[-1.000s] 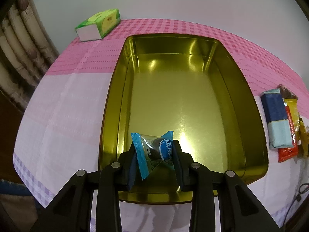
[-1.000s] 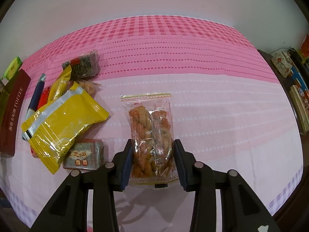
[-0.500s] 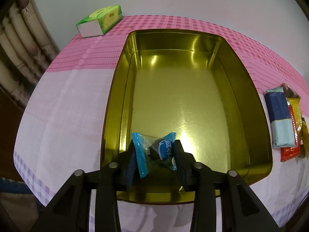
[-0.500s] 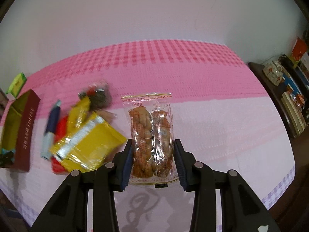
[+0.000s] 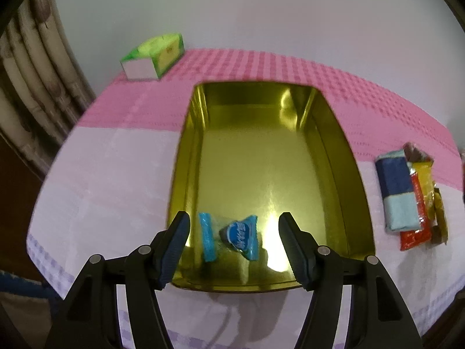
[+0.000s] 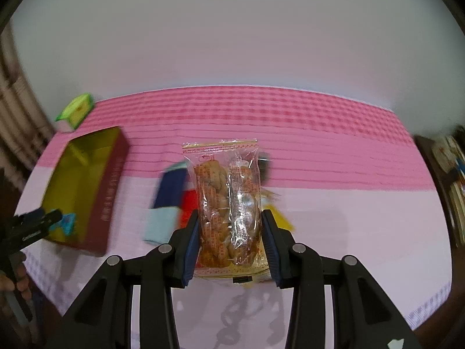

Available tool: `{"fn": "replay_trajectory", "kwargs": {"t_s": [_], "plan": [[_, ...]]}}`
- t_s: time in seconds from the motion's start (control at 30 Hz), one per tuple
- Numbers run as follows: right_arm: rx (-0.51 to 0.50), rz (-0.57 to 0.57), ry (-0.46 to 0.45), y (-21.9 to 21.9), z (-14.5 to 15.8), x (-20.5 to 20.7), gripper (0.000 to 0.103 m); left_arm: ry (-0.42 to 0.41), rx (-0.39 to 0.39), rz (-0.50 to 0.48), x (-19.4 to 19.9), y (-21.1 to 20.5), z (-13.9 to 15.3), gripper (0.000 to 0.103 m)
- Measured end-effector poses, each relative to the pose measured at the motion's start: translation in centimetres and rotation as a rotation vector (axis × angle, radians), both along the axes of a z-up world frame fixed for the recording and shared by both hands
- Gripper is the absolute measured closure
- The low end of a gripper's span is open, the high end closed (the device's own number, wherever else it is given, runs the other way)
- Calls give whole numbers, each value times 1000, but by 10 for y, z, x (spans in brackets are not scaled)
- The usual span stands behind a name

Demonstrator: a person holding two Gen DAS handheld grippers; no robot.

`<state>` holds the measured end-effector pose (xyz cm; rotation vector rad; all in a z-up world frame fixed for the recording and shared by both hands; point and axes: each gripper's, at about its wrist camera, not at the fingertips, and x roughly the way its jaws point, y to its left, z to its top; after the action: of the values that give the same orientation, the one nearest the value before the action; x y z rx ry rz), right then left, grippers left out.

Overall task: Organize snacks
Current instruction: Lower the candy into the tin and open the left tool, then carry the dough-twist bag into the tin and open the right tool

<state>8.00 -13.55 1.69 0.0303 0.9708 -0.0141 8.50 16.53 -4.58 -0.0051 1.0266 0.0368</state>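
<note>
A gold tin box (image 5: 357, 192) with dark red outer walls (image 6: 107, 192) stands on the pink and white tablecloth. A blue candy wrapper (image 5: 232, 240) lies on the tin's floor near its front wall. My left gripper (image 5: 234, 229) hangs just above it, its jaws opening, pads clear of the candy on both sides. My right gripper (image 6: 231, 232) is shut on a clear packet of fried twists (image 6: 225, 203), held up above the cloth. The left gripper (image 6: 35, 222) also shows at the tin's near end in the right wrist view.
A pile of snack packets (image 5: 409, 195) lies right of the tin, blurred behind the held packet (image 6: 168, 197). A green tissue box (image 5: 154, 56) sits at the far left corner. A curtain (image 5: 32, 93) hangs on the left; shelves (image 6: 453, 174) stand on the right.
The left jaws have spread and let go of the blue candy, which now lies in the tin; the gripper rose a little. The right gripper lifted the twist packet and swung left toward the tin.
</note>
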Motion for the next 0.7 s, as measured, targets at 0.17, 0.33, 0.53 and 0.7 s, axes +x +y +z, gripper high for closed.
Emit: {"fn": "replay_trajectory", "kwargs": {"t_s": [0.17,0.33,0.53,0.7], "plan": [[23,105,1,53,1,12,66,-56,70,-1,-9,2,17,39],[36,192,15,98,-3,18,66,-69,44,39,-17,20,25,35],[38,277,47,148,-15,26,66,-75,68,133,-20,54,30,28],[27,323,77,184,-27,31,66,-69,55,210,-21,88,31,26]]}}
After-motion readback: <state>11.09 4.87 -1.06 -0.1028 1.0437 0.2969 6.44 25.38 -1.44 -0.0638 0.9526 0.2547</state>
